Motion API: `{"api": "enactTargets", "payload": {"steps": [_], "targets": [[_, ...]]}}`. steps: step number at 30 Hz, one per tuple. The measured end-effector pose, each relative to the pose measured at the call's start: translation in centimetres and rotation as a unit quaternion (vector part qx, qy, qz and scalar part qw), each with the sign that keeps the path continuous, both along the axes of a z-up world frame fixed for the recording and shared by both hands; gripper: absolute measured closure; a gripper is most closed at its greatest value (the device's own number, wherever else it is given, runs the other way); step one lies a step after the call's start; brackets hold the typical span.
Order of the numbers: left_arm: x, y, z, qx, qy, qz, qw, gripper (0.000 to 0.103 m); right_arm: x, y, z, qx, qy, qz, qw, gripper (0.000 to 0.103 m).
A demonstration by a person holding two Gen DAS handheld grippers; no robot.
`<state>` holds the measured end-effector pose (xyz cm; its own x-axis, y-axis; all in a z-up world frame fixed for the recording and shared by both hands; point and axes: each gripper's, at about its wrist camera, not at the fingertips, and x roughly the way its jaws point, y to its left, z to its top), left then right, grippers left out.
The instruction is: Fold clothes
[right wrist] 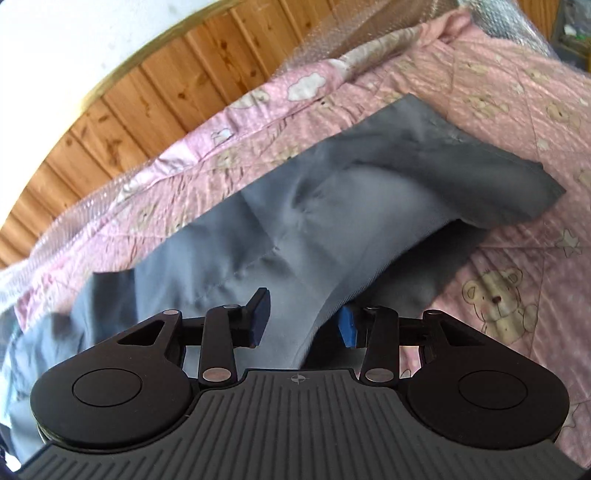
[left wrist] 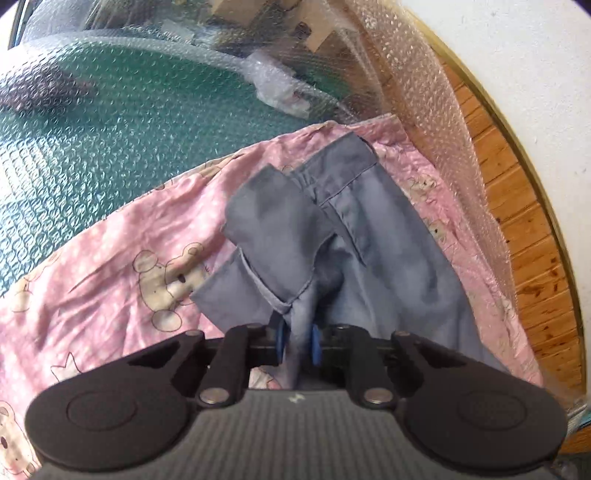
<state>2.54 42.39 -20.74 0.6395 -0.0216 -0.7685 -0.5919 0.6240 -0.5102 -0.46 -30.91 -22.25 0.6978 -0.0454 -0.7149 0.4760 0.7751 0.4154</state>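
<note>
Your left gripper (left wrist: 298, 341) is clamped on a bunched fold of the grey garment (left wrist: 369, 236); your right gripper's (right wrist: 304, 319) 2 pads stand apart, cloth between them. Beyond, the garment lies across the pink quilt (right wrist: 517, 122), free quilt past its far edge, then the wooden wall panel (right wrist: 147, 92).

Domestic interior, most likely a bedroom. The landmark is a pink quilt (right wrist: 480, 122) printed with teddy bears and clouds, stitched in diamond quilting and spread flat as bedding. Directly beyond the quilt's far edge runs wood-panelled wainscoting (right wrist: 155, 96) of knotty vertical boards, capped by a dark rail, with a plain white wall (right wrist: 74, 44) above it. A sheet of clear bubble wrap (left wrist: 424, 122) hangs between the quilt and the panelling. To the quilt's left, more bubble wrap covers a green surface (left wrist: 92, 147). Past that surface, behind the wrap, lie cardboard boxes (left wrist: 314, 29) and blurred household clutter.
</note>
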Motion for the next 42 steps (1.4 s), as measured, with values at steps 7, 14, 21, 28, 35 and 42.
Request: {"api": "enactTargets", "payload": {"steps": [7,14,21,28,35,42], "targets": [[-1.8,0.4,-2.2,0.0,0.036,-0.01,0.9993,0.091,-1.0,-1.7,-1.8,0.069,-0.026,0.011,0.997,0.086],[-0.7,-0.1,-1.9,0.023,0.046,-0.021,0.9985,0.094,-2.4,-5.9,1.0,0.14,-0.165,-0.06,0.974,0.046],[-0.5,0.1,-2.3,0.017,0.056,-0.027,0.9979,0.094,-6.1,-1.4,-3.7,0.047,0.009,-0.01,0.999,0.068],[-0.3,-0.1,-2.5,0.02,0.058,-0.021,0.9979,0.093,-0.3,-1.4,-3.1,-0.036,0.019,0.021,0.999,0.069],[-1.3,0.4,-2.7,-0.005,0.043,-0.002,0.9991,0.091,-0.7,-3.5,-4.0,0.128,-0.038,-0.062,0.989,0.05],[-0.7,-0.1,-2.5,0.008,0.045,-0.004,0.9989,0.097,-0.1,-3.6,-4.8,0.136,-0.008,-0.079,0.987,0.095]]}}
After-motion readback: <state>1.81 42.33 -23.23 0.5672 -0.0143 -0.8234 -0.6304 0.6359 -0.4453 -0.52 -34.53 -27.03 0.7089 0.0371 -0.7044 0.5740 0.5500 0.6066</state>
